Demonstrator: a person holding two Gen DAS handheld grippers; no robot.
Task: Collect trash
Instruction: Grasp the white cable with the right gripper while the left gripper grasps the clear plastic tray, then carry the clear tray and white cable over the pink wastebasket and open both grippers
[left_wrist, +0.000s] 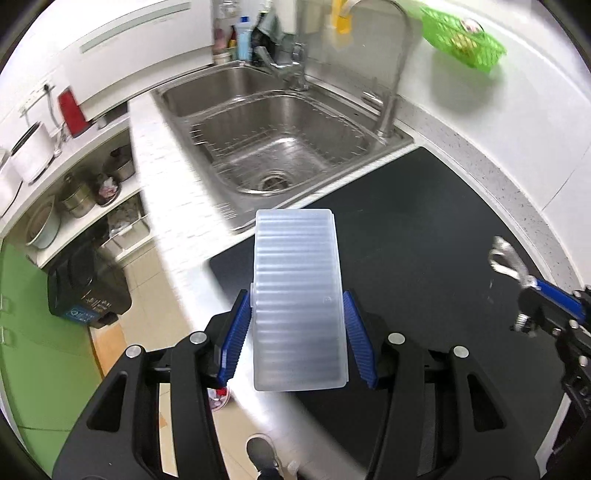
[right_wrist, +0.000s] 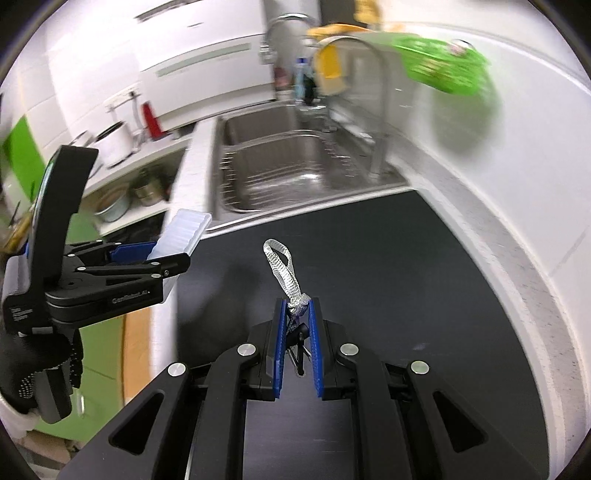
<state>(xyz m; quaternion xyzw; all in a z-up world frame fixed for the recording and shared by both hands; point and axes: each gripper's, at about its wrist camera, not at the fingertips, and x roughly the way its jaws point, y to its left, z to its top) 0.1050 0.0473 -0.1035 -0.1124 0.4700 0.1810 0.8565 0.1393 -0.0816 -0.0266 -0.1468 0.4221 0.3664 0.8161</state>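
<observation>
A ribbed translucent plastic box (left_wrist: 300, 299) fills the centre of the left wrist view, clamped by its long sides between the blue pads of the left gripper (left_wrist: 297, 332), whose jaws are closed on it at about half width. The box is held off the black mat (left_wrist: 424, 229), over the mat's near-left corner and the pale edge of the tabletop (left_wrist: 166, 192). In the right wrist view the same box (right_wrist: 181, 234) shows at the middle left, tilted, sticking out of the left gripper (right_wrist: 147, 254), which a hand in a dark dotted glove (right_wrist: 40, 365) holds.

The right gripper (right_wrist: 298, 317) has its jaws nearly together, pinching a small crumpled silvery wrapper strip (right_wrist: 282, 269) that loops upward from the pads, above the mat (right_wrist: 388, 258). From the left camera that strip (left_wrist: 506, 258) and the right gripper (left_wrist: 532, 288) appear at the right edge.

Beyond the mat, at the upper centre, lies a stainless double sink (left_wrist: 273, 147) with a tall curved faucet (left_wrist: 395, 74). A green basket (left_wrist: 465, 40) hangs on the white wall at the upper right. A black bin (left_wrist: 86, 288) stands on the floor at the lower left, below shelves of metal pots (left_wrist: 75, 199).
</observation>
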